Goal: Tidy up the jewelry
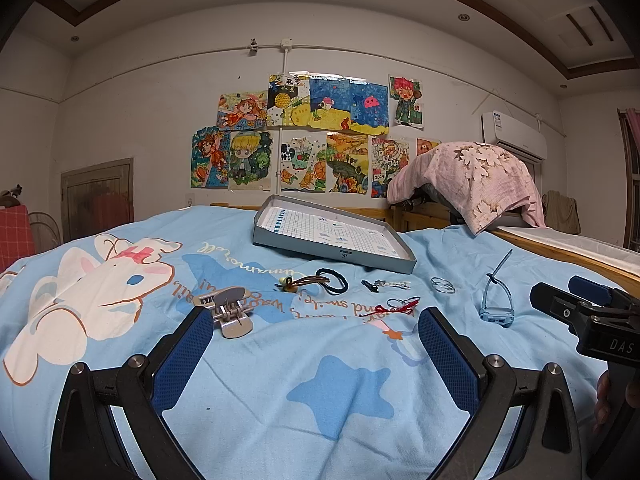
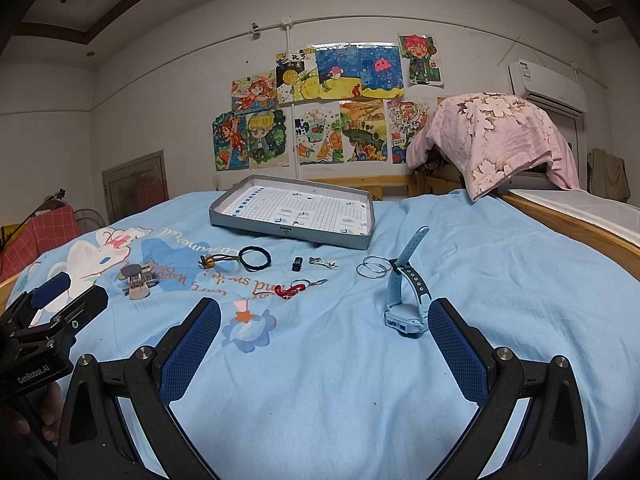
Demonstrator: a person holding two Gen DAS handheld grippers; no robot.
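both grippers' jaws spread above bedspread (image 1: pixel 320 360)

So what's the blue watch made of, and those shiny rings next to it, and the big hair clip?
The blue watch looks like matte plastic with a soft rubbery strap, since the strap bends and has punched holes. The rings look like thin polished metal: silvery and glinting. The hair clip seems to be smooth grey-beige plastic, probably with a small metal spring at its hinge.

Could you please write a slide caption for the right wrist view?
Open right gripper hovers over a blue bedsheet near a blue watch, bangles and an empty grey tray.
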